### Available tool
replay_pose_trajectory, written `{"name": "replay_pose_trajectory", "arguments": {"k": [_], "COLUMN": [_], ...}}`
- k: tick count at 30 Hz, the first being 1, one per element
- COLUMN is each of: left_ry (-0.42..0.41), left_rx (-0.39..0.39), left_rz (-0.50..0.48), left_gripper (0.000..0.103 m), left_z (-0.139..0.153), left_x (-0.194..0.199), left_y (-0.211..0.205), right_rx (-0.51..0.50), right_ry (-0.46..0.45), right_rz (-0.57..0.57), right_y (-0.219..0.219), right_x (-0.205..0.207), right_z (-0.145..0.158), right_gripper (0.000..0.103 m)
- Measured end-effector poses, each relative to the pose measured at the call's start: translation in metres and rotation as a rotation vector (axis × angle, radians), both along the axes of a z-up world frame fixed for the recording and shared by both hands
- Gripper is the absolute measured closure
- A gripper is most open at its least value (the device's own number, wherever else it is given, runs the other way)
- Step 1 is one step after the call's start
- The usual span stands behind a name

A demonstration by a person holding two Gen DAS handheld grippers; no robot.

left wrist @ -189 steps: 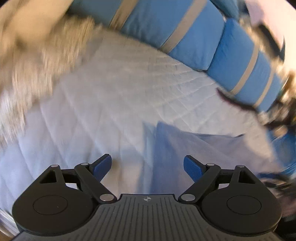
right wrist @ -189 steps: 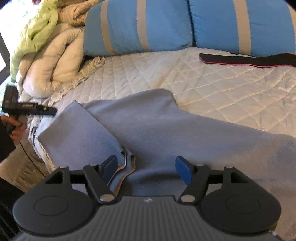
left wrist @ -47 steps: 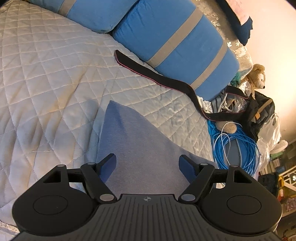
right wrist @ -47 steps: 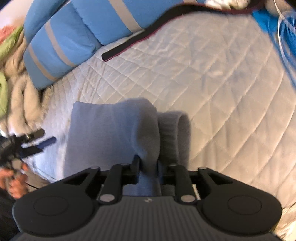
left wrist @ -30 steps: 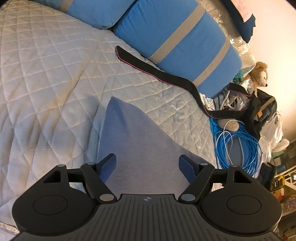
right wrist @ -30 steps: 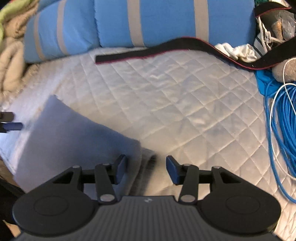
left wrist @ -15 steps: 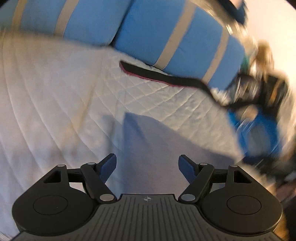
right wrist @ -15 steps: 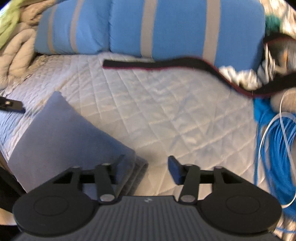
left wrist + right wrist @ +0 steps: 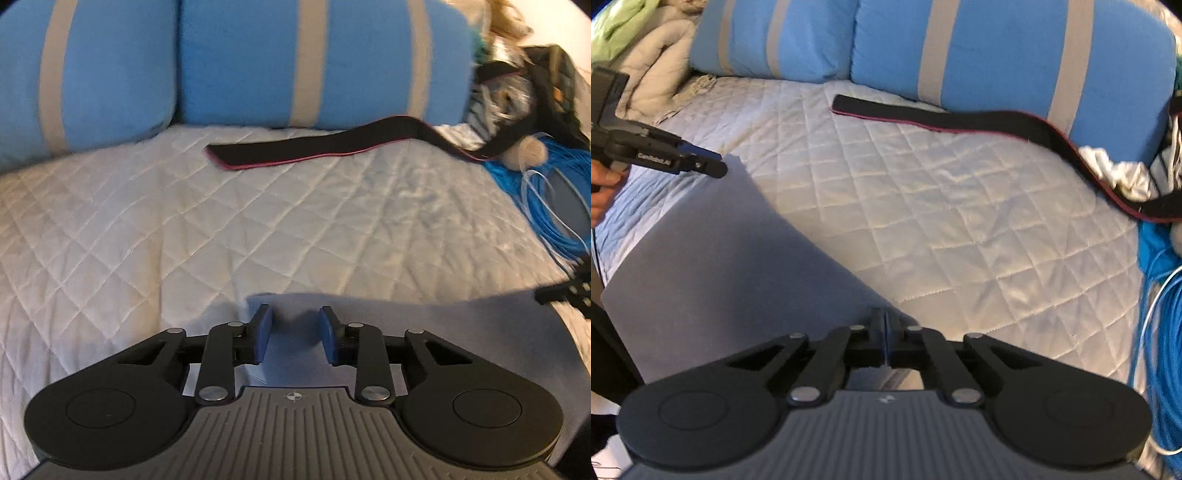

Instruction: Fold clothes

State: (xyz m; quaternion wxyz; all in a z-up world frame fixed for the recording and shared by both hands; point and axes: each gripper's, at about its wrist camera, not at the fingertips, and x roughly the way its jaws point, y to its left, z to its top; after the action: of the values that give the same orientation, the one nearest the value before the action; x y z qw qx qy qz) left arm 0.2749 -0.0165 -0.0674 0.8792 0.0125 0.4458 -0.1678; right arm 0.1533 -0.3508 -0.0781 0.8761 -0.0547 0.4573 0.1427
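Grey garment (image 9: pixel 731 266): right tool (image 9: pixel 885 341) clenched on its edge; left tool (image 9: pixel 296 332) part-open over it.

bedroom: quilted bed (image 9: pixel 258 206), striped pillows (image 9: pixel 314 62)

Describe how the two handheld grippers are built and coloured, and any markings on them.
Both match. The left gripper has a ribbed dark grey body bearing a small white crosshair mark, two round black housings, black linkage arms with silver pivot pins, and blue pads. The right gripper is built the same, with a small white logo. Seen side-on, the left one carries white lettering, unreadable here.
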Motion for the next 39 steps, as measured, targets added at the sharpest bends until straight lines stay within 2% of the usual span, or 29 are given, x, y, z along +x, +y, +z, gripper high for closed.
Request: {"name": "replay_pose_trajectory", "arguments": {"k": [4, 8, 9, 11, 12, 15, 17, 20, 24, 27, 31, 36, 39], "left_ry": [0.03, -0.016, -0.038, -0.079, -0.088, -0.109, -0.092, -0.043, 0.013, 0.008, -0.003, 0.018, 0.076], "left_rx": [-0.029, 0.029, 0.051, 0.065, 0.067, 0.089, 0.115, 0.161, 0.222, 0.229, 0.215, 0.176, 0.222], "left_rz": [0.057, 0.057, 0.047, -0.036, -0.083, -0.269, -0.362, -0.387, -0.372, -0.369, -0.404, -0.59, -0.701], "left_gripper": [0.075, 0.076, 0.08, 0.081, 0.081, 0.083, 0.085, 0.088, 0.089, 0.089, 0.089, 0.089, 0.089], "left_z": [-0.007, 0.005, 0.011, 0.028, 0.035, 0.047, 0.045, 0.026, -0.006, -0.004, 0.014, 0.028, 0.02], "left_x": [0.013, 0.006, 0.002, -0.015, -0.023, -0.055, -0.07, -0.075, -0.072, -0.075, -0.085, -0.121, -0.139], "left_y": [0.009, 0.009, 0.008, 0.004, 0.001, -0.013, -0.021, -0.027, -0.028, -0.023, -0.015, -0.019, -0.026], "right_rx": [0.006, -0.017, -0.029, -0.065, -0.078, -0.045, -0.027, -0.041, -0.133, -0.153, -0.161, -0.109, -0.06], "right_ry": [0.009, -0.004, -0.016, -0.064, -0.088, -0.103, -0.099, -0.086, -0.031, -0.025, -0.025, -0.003, 0.042], "right_rz": [0.005, 0.02, 0.032, 0.07, 0.096, 0.215, 0.315, 0.43, 0.451, 0.467, 0.491, 0.561, 0.628], "right_y": [-0.002, -0.001, -0.001, -0.004, -0.005, -0.009, -0.004, 0.01, 0.023, 0.022, 0.017, 0.008, 0.009], "right_x": [-0.004, -0.011, -0.013, -0.021, -0.025, -0.04, -0.05, -0.058, -0.05, -0.05, -0.052, -0.07, -0.08], "right_z": [-0.003, 0.001, 0.003, 0.012, 0.016, 0.026, 0.028, 0.023, -0.001, -0.003, 0.001, 0.011, 0.011], "right_gripper": [0.086, 0.086, 0.085, 0.086, 0.096, 0.098, 0.098, 0.098, 0.087, 0.087, 0.086, 0.095, 0.096]}}
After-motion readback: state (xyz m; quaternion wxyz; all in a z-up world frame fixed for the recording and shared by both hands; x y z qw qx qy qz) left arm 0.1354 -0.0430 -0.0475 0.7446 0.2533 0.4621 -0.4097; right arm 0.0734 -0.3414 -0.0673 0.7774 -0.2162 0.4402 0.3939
